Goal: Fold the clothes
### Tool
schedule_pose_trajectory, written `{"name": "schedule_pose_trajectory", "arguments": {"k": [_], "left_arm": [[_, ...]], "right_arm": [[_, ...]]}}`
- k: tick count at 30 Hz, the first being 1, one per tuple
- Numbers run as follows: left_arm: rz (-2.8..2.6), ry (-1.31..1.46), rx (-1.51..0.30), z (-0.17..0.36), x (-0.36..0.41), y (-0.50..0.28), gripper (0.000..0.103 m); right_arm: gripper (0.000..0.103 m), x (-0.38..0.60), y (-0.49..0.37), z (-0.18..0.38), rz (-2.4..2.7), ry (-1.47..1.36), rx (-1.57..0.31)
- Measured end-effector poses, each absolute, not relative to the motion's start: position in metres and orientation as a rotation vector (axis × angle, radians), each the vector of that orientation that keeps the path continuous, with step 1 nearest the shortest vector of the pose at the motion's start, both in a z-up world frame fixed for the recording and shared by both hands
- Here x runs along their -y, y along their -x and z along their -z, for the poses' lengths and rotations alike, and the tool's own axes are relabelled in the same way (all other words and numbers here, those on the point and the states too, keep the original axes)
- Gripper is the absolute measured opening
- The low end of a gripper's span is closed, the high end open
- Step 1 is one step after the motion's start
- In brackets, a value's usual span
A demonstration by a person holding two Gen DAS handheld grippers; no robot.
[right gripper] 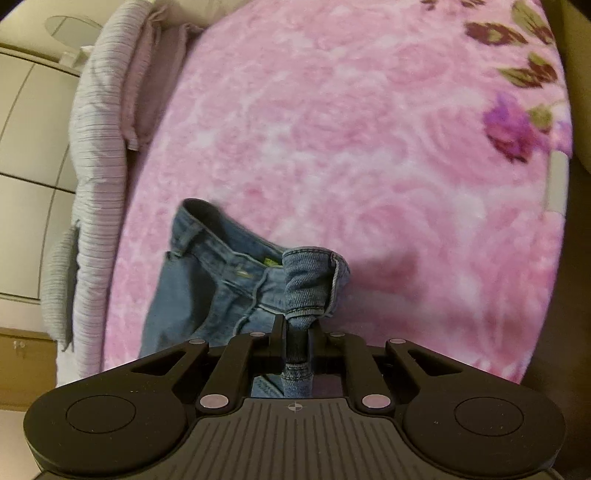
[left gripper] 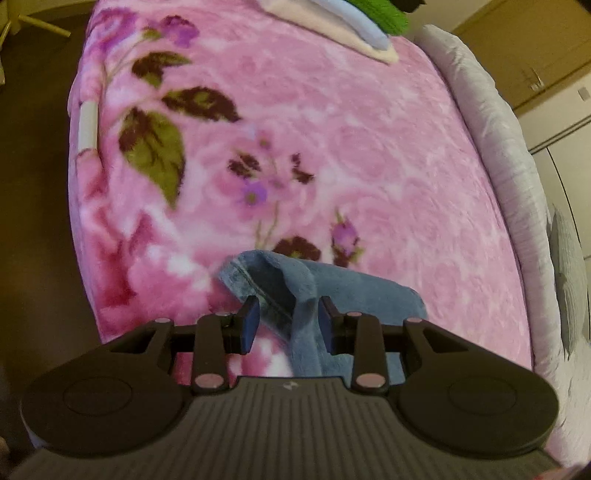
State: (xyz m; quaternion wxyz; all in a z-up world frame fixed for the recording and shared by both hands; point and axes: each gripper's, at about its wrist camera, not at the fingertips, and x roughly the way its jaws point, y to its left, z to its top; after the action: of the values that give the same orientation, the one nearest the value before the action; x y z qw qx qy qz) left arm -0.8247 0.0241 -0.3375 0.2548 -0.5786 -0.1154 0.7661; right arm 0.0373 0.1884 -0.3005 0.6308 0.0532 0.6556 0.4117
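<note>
A pair of blue jeans (right gripper: 207, 280) lies on the pink floral blanket (right gripper: 351, 129), waistband facing away from me. My right gripper (right gripper: 298, 325) is shut on a bunched leg cuff (right gripper: 310, 280) of the jeans, lifted off the blanket. In the left wrist view, a fold of the same jeans (left gripper: 351, 291) rises between the blue pads of my left gripper (left gripper: 289, 321). Its jaws stand apart, and the cloth passes loosely through the gap without being pinched.
A stack of folded clothes (left gripper: 332, 26), cream, pale blue and green, sits at the far end of the bed. Grey ribbed bedding (left gripper: 509, 166) runs along one long side (right gripper: 96, 147). Dark floor (left gripper: 33, 184) lies beyond the opposite bed edge.
</note>
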Motion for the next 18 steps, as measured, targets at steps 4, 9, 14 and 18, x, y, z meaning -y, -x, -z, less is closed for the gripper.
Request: {"name": "schedule_pose_trajectory", "arguments": {"k": [4,9,14,18], "left_arm": [[-2.095,1.52,0.335,0.34,-0.039,0.83,0.027],[-2.03,1.367,0.408,0.307,-0.06,0.841,0.002],[-1.807,0.985,0.563,0.202,-0.06,0.843,0.002],[-1.875,0.911,0.425,0.177,-0.023,0.845,0.003]], "right_arm": [[0.012,-0.185,-0.035,0.309,-0.915,-0.132,-1.512],[0.009,-0.19,-0.029,0.298,-0.983,-0.067,-1.457],[0.007,-0.203,-0.025,0.264,-1.109,-0.061,-1.417],[0.007,-0.2,-0.026,0.254,-1.12,-0.064,-1.407]]}}
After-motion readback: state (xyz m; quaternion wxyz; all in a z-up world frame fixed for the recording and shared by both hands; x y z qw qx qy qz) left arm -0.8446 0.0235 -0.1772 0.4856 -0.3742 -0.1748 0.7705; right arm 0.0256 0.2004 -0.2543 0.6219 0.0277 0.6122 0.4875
